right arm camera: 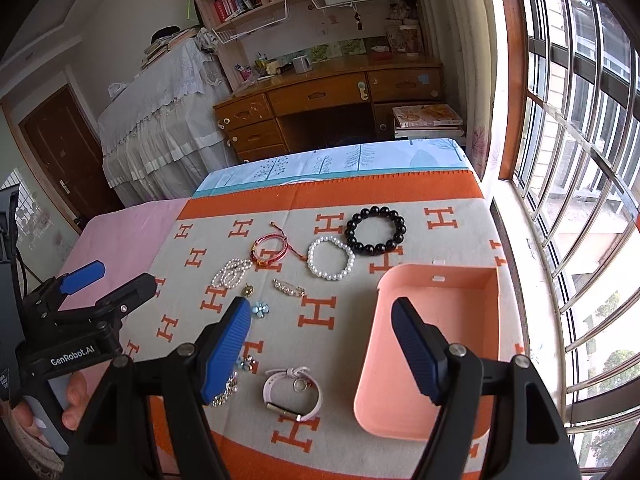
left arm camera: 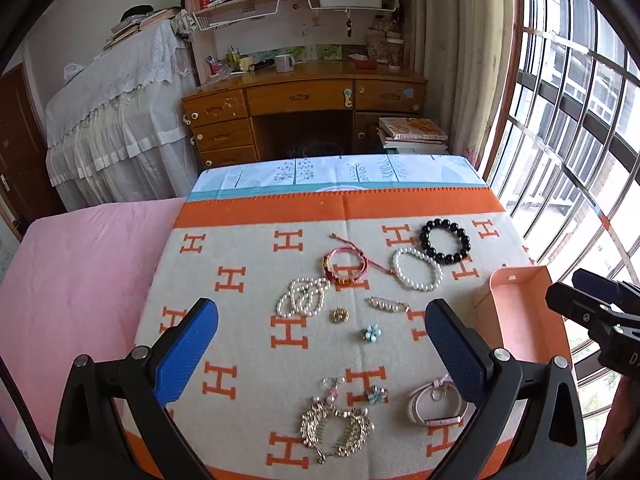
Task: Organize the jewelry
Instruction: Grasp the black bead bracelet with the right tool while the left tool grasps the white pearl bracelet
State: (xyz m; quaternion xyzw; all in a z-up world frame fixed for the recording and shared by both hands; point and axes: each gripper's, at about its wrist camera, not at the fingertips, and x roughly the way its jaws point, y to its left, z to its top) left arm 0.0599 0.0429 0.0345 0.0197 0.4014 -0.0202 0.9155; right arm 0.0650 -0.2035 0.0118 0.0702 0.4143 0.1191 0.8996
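Note:
Jewelry lies spread on the orange H-pattern blanket [left arm camera: 248, 280]: a black bead bracelet [left arm camera: 444, 241], a white pearl bracelet [left arm camera: 417, 269], a red cord bracelet [left arm camera: 346, 264], a coiled pearl strand [left arm camera: 302, 298], a gold pendant [left arm camera: 340, 315], a blue flower clip [left arm camera: 371, 333], a pink watch [right arm camera: 294, 394] and a gold chain [left arm camera: 336, 424]. An empty pink box [right arm camera: 460, 300] sits at the right. My left gripper [left arm camera: 322, 312] hovers open above the middle pieces. My right gripper [right arm camera: 320, 312] is open too, between the watch and the box, holding nothing.
A pink bedcover [left arm camera: 80, 272] lies to the left of the blanket. A barred window [right arm camera: 580, 160] runs along the right edge. Beyond the bed stand a wooden desk [left arm camera: 304, 96] and a stack of books [left arm camera: 414, 132]. A hand [right arm camera: 72, 400] holds the left gripper's handle.

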